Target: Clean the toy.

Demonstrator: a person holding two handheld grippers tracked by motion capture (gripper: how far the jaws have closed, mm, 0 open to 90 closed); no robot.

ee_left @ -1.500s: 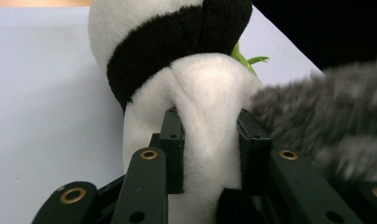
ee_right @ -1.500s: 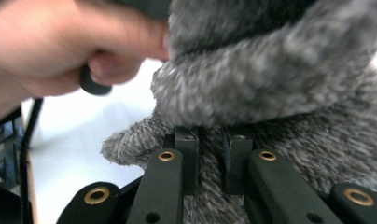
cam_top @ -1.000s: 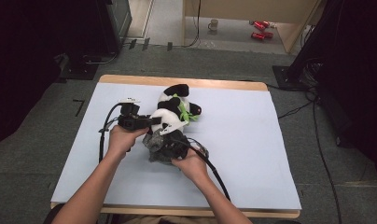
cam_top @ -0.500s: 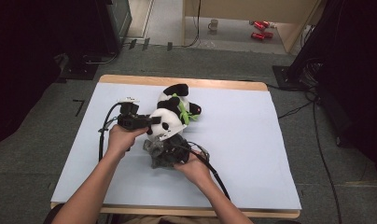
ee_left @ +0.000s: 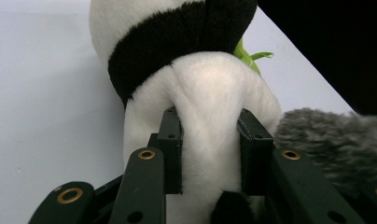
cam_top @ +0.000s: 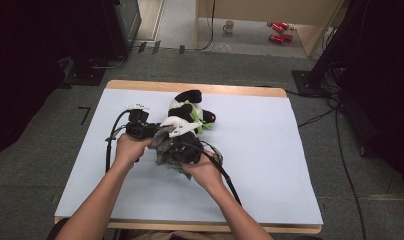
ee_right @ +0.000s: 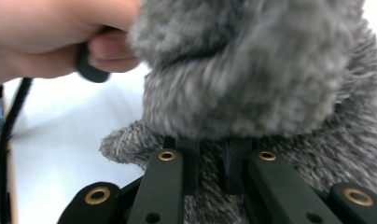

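Note:
A black-and-white plush panda (cam_top: 186,111) with a green leaf lies on the white table (cam_top: 270,165). My left gripper (ee_left: 210,149) is shut on the panda's (ee_left: 210,102) white body, and its pads dent the plush. A grey furry garment (ee_right: 252,84) presses against the panda's near side (cam_top: 162,142). My right gripper (ee_right: 212,161) is shut on a fold of that grey fur. In the high view the left gripper (cam_top: 152,131) is at the panda's left. The right gripper (cam_top: 182,150) is just in front, beneath the grey fur.
Black cables (cam_top: 225,175) trail from both grippers across the table. The wooden table edge (cam_top: 190,86) runs along the far side. A mug (cam_top: 230,25) and red objects (cam_top: 277,31) lie on the floor beyond. Open table surface spreads to the right.
The right hand has lifted slightly with the grey fur, bringing it up against the panda. The left hand and the panda stay put.

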